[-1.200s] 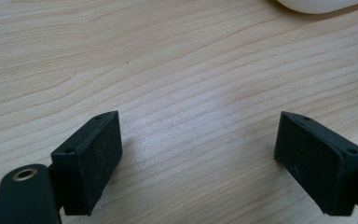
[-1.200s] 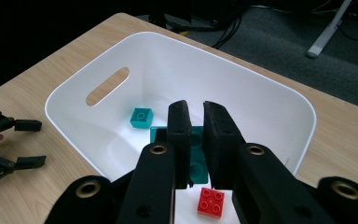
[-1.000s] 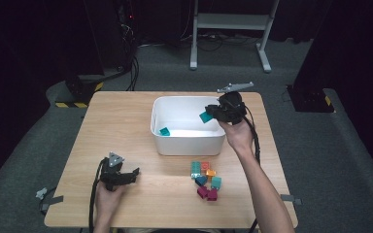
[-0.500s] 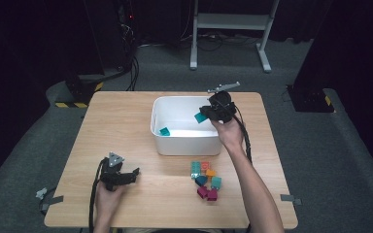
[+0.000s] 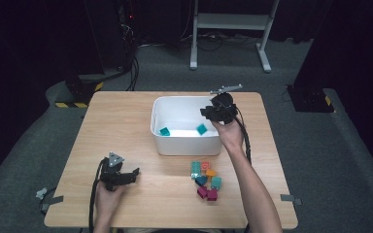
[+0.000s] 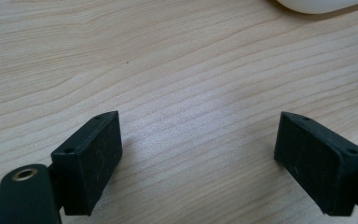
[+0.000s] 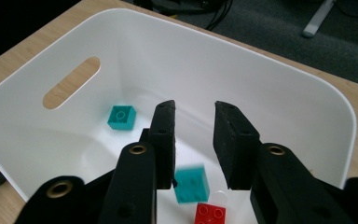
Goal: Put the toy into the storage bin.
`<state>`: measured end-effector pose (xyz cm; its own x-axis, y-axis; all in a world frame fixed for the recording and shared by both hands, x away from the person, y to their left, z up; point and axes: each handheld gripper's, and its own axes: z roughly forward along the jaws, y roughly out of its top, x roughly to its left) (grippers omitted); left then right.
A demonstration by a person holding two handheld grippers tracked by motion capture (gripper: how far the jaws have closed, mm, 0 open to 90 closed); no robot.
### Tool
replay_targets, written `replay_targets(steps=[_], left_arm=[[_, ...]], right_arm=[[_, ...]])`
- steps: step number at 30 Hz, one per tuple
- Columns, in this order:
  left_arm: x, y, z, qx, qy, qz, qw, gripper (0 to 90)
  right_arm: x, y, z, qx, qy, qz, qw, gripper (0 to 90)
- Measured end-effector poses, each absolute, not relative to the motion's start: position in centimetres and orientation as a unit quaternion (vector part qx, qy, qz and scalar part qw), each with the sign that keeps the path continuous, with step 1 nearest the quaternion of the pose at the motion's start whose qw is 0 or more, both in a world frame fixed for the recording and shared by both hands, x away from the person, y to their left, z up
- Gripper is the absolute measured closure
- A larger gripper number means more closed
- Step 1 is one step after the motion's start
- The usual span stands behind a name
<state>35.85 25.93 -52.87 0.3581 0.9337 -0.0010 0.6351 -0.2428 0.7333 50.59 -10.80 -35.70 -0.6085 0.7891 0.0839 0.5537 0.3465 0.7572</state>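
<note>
Since a second ago the right gripper (image 5: 212, 112) has sunk toward the white bin (image 5: 162, 138), and the teal brick it carried then is no longer between its jaws, which have just been opening.

From the high view, that brick, the dropped teal brick (image 5: 202, 129), lies inside the bin near its right wall, with a second teal brick (image 5: 164, 131) to its left. A pile of loose bricks (image 5: 205, 179) waits on the table (image 5: 126, 126) just near of the bin. The left gripper (image 5: 126, 175) rests on the table at the near left, well apart from all this.

In the left gripper view, the jaws stand wide apart over bare wood with nothing between them.

In the right gripper view, the right gripper (image 7: 195, 135) has its jaws parted a moderate way and empty. The dropped teal brick (image 7: 192, 185) is blurred below them, apparently falling or just landed, beside a red brick (image 7: 209, 215); the second teal brick (image 7: 121, 117) sits farther in.

Such bricks look light, rigid and smooth-sided, so I would pinch the next one across two flat opposite walls, not over the studs.
</note>
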Motion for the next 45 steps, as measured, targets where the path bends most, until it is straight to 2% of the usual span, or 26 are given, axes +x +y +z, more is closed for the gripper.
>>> replay_targets(steps=[18, 33, 45], left_arm=[[35.9, 25.9, -52.9, 0.755, 0.52, 0.226, 0.33, 15.1], [35.9, 25.9, -52.9, 0.756, 0.519, 0.224, 0.33, 14.2], [35.9, 25.9, -52.9, 0.756, 0.519, 0.224, 0.33, 14.2]], right_arm=[[47.5, -13.7, -35.6, 0.411, 0.785, 0.437, 0.155, 53.4], [41.7, -17.2, -36.5, 0.394, 0.774, 0.466, 0.169, 52.4], [37.9, -18.9, -39.7, 0.396, 0.775, 0.465, 0.163, 51.3]])
